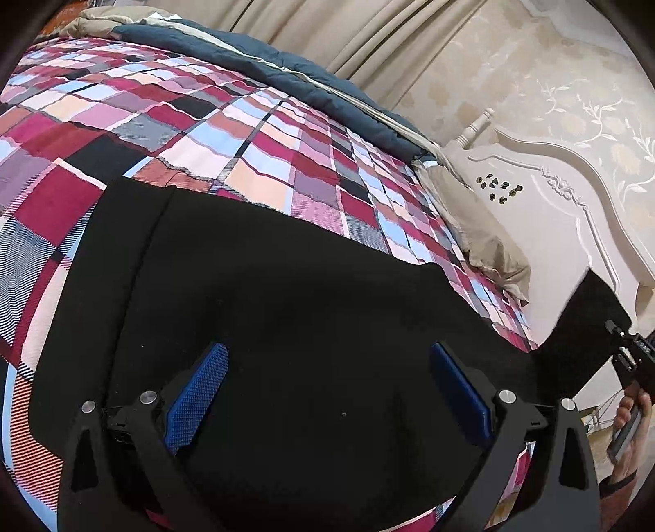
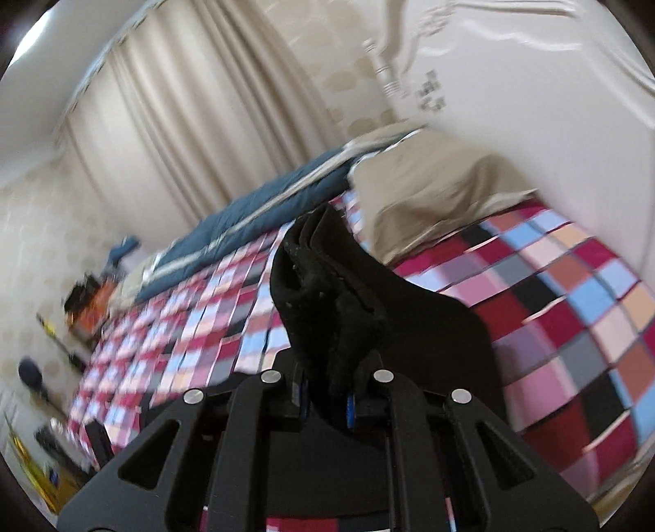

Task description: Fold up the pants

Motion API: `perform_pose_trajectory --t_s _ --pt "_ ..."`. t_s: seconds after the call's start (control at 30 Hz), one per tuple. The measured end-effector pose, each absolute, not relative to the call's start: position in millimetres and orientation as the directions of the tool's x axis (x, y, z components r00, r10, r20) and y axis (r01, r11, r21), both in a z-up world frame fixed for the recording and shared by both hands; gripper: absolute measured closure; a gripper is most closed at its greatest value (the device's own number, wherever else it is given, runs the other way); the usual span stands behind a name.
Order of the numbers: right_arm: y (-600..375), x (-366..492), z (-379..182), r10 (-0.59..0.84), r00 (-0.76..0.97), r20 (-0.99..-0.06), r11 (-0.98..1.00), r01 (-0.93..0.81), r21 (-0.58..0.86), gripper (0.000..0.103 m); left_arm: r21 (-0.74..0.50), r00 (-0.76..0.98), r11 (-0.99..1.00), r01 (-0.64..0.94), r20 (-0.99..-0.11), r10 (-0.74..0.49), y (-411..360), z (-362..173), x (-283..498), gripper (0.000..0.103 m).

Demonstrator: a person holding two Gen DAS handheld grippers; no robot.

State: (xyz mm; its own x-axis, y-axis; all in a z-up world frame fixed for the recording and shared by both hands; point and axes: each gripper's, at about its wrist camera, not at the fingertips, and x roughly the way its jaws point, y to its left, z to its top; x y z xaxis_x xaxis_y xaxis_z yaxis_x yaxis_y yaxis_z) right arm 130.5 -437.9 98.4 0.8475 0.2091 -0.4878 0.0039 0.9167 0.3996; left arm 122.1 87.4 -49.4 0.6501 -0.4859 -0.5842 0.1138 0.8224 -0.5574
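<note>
Black pants (image 1: 262,294) lie spread on a plaid bedspread (image 1: 196,122). My left gripper (image 1: 327,360) hovers just above the pants, open wide, with blue pads (image 1: 196,397) and nothing between them. My right gripper (image 2: 327,401) is shut on a bunched end of the pants (image 2: 327,294) and holds it lifted above the bed. In the left wrist view the right gripper (image 1: 630,356) shows at the right edge with the lifted pants end (image 1: 589,319) hanging from it. The right wrist view is motion-blurred.
A beige pillow (image 1: 479,233) and a white carved headboard (image 1: 573,213) lie at the right. A folded dark blue quilt (image 1: 262,53) runs along the bed's far side under beige curtains (image 1: 368,32). Clutter (image 2: 86,307) sits beyond the bed's foot.
</note>
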Motion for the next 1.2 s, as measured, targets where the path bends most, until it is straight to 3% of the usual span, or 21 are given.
perform_pose_trajectory --t_s 0.5,1.2 --pt "-302 156 -10 0.260 0.689 -0.677 0.957 -0.089 0.277 0.091 -0.542 0.653 0.831 0.127 -0.584 -0.481 85 -49 119 0.006" --pt "-260 152 -41 0.185 0.657 -0.731 0.983 -0.136 0.126 0.090 -0.515 0.662 0.848 0.129 -0.592 -0.460 81 -50 119 0.006"
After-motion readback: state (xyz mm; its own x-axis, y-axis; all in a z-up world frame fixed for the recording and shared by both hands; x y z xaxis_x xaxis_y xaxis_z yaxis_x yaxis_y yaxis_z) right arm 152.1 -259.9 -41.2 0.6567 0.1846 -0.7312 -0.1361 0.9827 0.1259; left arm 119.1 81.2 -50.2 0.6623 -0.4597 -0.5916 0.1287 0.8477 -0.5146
